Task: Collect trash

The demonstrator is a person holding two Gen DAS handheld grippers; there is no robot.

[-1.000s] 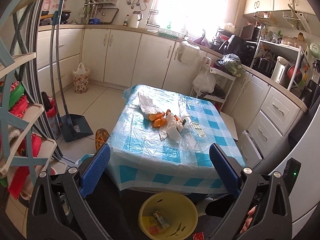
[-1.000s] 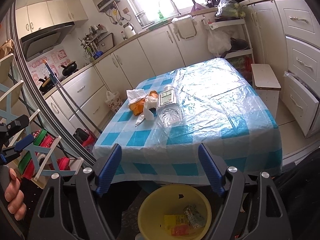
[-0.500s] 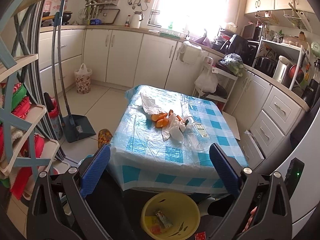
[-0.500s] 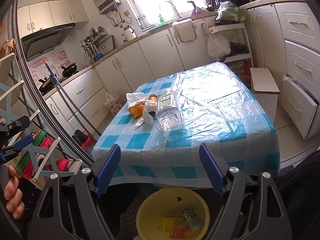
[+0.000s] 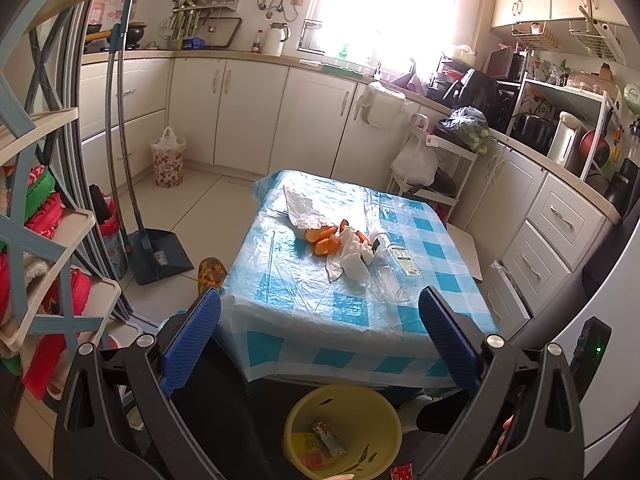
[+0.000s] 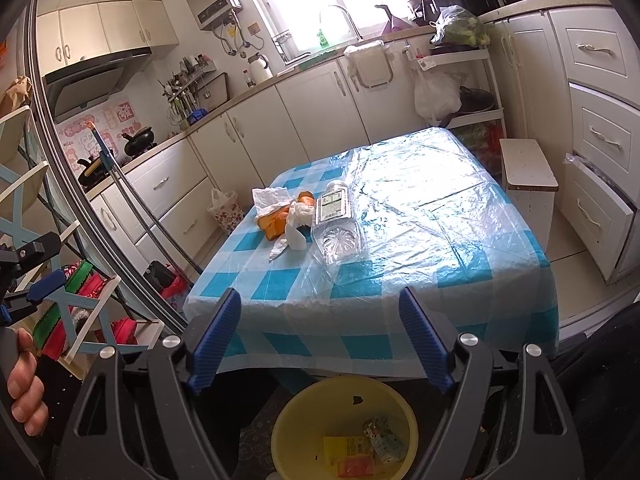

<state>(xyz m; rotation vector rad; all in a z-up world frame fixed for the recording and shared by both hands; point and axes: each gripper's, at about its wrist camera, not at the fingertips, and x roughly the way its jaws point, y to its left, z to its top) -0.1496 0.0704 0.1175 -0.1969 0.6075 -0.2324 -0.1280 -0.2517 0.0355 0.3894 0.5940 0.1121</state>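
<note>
On the blue-checked table (image 5: pixel 304 320) (image 6: pixel 460 248) lies a heap of trash: orange peels (image 5: pixel 322 240) (image 6: pixel 272 220), crumpled white tissues (image 5: pixel 352 256) (image 6: pixel 298 220), a thin white bag (image 5: pixel 304 208) and an empty clear plastic bottle (image 5: pixel 394 268) (image 6: pixel 336 220) on its side. A yellow bin (image 5: pixel 344 428) (image 6: pixel 344 432) with a few wrappers in it stands on the floor below the table's near edge. My left gripper (image 5: pixel 320 332) and right gripper (image 6: pixel 320 332) both hang open and empty above the bin, short of the table.
A dustpan and broom (image 5: pixel 156 248) lean at the left beside a shelf rack (image 5: pixel 48 240). A small floral bin (image 5: pixel 168 160) stands by the cabinets. A white stool (image 6: pixel 528 172) and a part-open drawer (image 6: pixel 600 208) are right of the table. A hand (image 6: pixel 24 392) holds the left gripper.
Both views shifted slightly, so the table sits a little lower in frame; the grippers stay open and nothing on the table has moved.
</note>
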